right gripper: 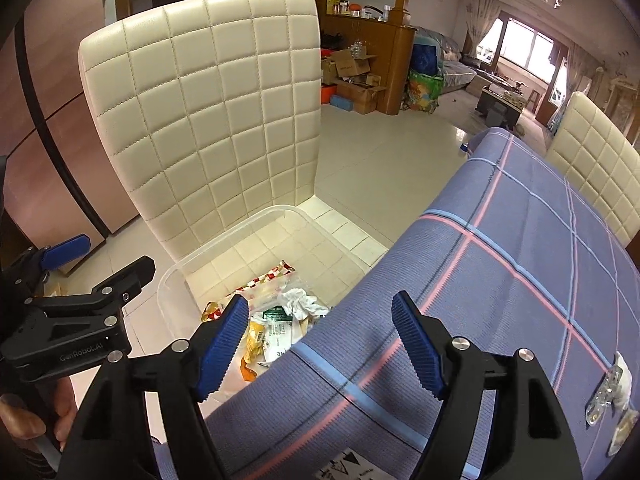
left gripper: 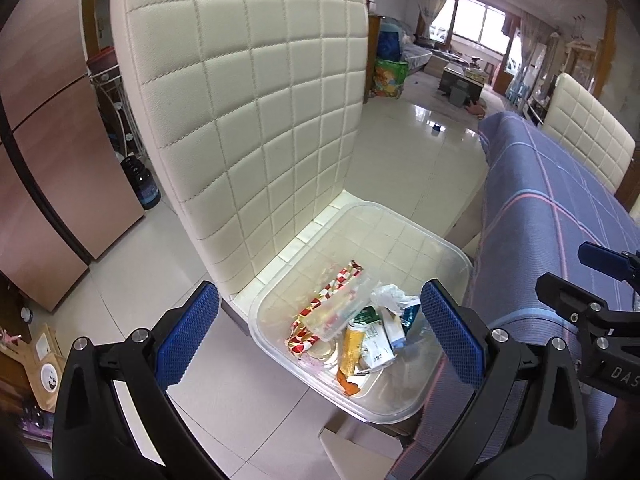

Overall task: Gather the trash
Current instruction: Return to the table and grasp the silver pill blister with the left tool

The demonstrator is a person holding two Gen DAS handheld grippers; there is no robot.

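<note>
A clear plastic bin (left gripper: 448,248) (right gripper: 176,276) sits on the seat of a cream quilted chair (left gripper: 248,112) (right gripper: 208,120). Inside lie several pieces of trash: a red-and-white wrapper (left gripper: 320,304), a crumpled white tissue (left gripper: 390,294) (right gripper: 300,300), a yellow packet (left gripper: 352,350) (right gripper: 256,340) and small cartons (left gripper: 378,340). My left gripper (left gripper: 320,336) hangs above the bin, jaws wide open, nothing between them. My right gripper (right gripper: 316,346) is open over the table's edge beside the bin, holding nothing. Each gripper shows at the edge of the other's view.
A table under a blue plaid cloth (left gripper: 552,216) (right gripper: 500,280) stands right of the chair. An empty blister pack (right gripper: 608,392) and a wrapper lie on it at the right. A second cream chair (right gripper: 600,176) stands behind the table. A brown fridge (left gripper: 48,152) is at left.
</note>
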